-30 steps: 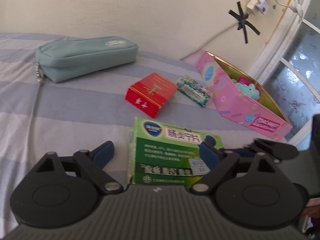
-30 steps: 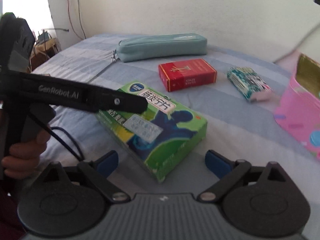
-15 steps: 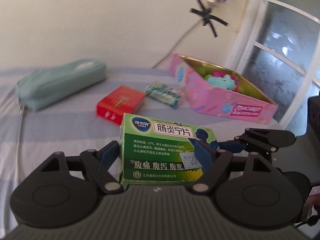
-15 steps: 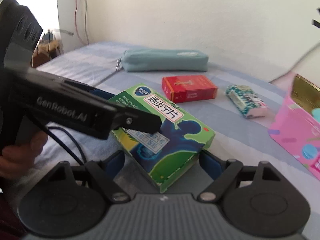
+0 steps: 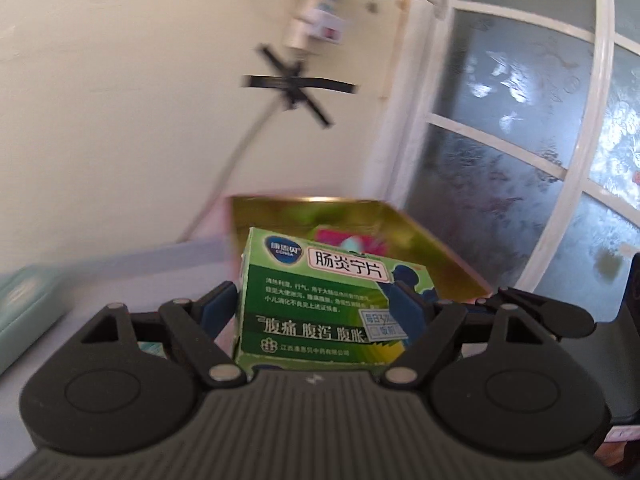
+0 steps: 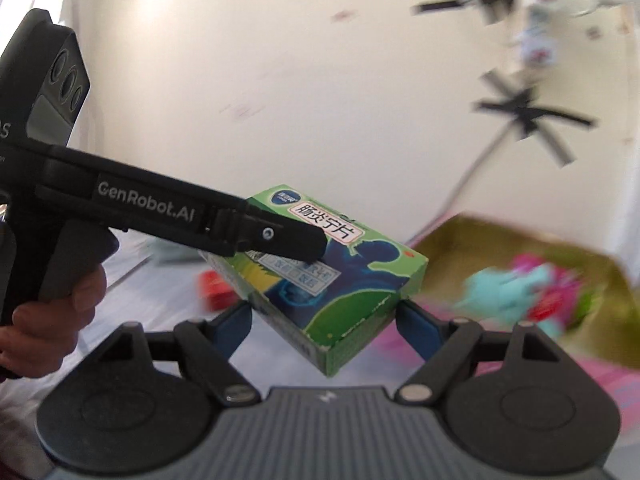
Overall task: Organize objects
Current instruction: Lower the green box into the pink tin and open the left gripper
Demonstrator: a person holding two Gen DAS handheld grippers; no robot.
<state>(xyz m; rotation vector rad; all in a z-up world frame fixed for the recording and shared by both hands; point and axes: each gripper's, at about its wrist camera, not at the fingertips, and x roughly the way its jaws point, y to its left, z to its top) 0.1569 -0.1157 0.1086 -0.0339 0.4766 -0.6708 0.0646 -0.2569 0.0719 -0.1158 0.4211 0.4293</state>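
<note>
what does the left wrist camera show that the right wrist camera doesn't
Only the left wrist view shows the window with its frosted panes, and a blurred teal pouch at the left edge.

Only the right wrist view shows the left tool from outside, gripped by the person's hand, a blurred red box on the bed, and the teal and pink items inside the tin.

Both show the green box held off the bed, each tool's fingers closing on it, the gold-lined pink tin beyond, and the black tape cross on the wall.
</note>
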